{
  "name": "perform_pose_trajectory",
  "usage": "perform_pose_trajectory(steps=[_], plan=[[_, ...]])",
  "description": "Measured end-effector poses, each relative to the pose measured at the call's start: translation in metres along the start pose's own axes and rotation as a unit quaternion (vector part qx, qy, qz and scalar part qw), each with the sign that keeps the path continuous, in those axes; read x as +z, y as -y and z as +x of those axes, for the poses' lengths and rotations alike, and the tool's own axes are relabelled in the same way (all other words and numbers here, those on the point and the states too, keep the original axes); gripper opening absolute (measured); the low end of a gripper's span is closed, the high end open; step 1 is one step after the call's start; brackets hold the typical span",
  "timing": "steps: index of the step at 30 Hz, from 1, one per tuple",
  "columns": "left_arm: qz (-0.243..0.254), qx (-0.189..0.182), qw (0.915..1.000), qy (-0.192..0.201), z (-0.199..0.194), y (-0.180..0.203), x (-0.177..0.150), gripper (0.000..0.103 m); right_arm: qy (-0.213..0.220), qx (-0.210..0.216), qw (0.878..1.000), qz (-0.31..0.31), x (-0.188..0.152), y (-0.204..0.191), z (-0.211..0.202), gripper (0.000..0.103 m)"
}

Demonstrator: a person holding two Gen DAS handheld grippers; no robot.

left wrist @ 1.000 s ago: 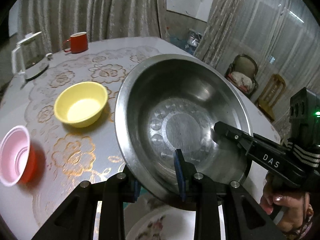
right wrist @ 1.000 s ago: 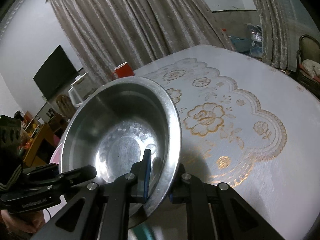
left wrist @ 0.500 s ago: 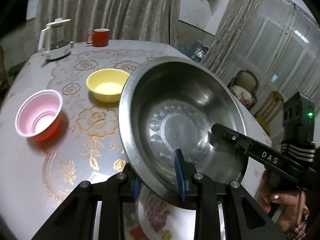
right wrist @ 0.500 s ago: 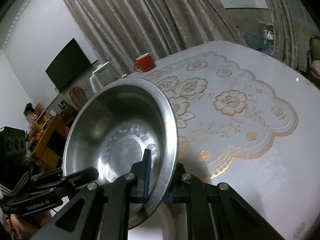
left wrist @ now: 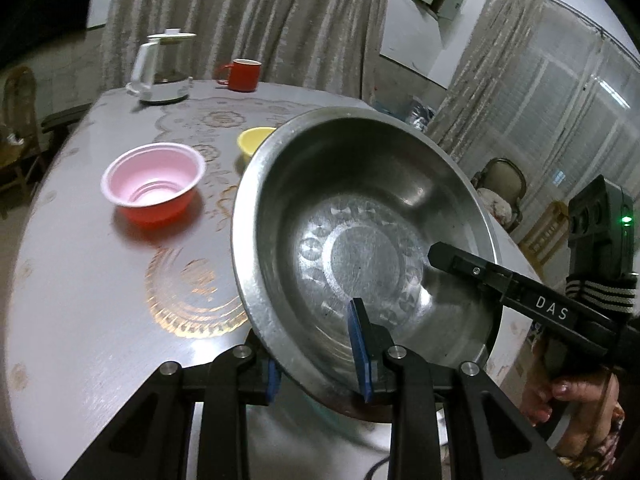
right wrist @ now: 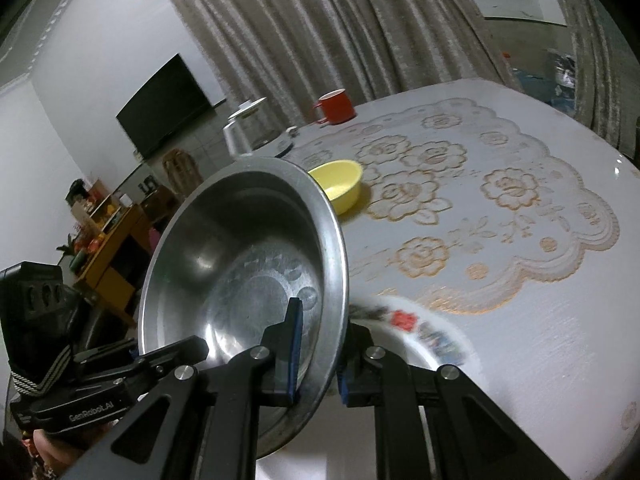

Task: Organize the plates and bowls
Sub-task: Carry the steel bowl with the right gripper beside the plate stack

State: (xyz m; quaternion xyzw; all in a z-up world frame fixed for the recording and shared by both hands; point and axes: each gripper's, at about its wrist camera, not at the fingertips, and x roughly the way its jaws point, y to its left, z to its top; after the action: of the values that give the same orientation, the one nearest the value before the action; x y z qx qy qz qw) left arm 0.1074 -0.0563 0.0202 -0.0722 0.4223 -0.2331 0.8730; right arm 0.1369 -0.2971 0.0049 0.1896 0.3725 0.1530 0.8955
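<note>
**Steel bowl pinched from both sides above the table**

Steel, and nothing in it: your steel bowl (left wrist: 360,240) hangs tilted over the near end of the table (right wrist: 520,340), its mouth turned up toward you. Your left gripper (left wrist: 318,354) is clamped on the near rim — one finger inside, one outside. Your right gripper (right wrist: 318,356) pinches the opposite rim the same way. Below sits a floral plate (right wrist: 424,332). Farther off, the pink bowl (left wrist: 154,186) and yellow bowl (right wrist: 340,186) stand upright, both unfilled.
</note>
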Motion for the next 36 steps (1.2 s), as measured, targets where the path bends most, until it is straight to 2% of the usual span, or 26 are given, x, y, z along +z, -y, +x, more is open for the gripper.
perform_pose_trajectory(steps=[9,21,36], plan=[[-0.027,0.024,0.9994,0.0,-0.03,-0.03,-0.03,0.029,-0.028,0.029,0.999,-0.022,-0.016,-0.038,0.012,0.015],[-0.073,0.063,0.9953,0.0,-0.06,-0.071,-0.064,0.029,-0.086,0.065,0.993,-0.047,-0.046,-0.086,0.042,0.015],[-0.113,0.097,0.9886,-0.025,-0.058,-0.106,-0.087,0.031,-0.16,0.076,0.982,-0.061,-0.076,-0.108,0.081,0.017]])
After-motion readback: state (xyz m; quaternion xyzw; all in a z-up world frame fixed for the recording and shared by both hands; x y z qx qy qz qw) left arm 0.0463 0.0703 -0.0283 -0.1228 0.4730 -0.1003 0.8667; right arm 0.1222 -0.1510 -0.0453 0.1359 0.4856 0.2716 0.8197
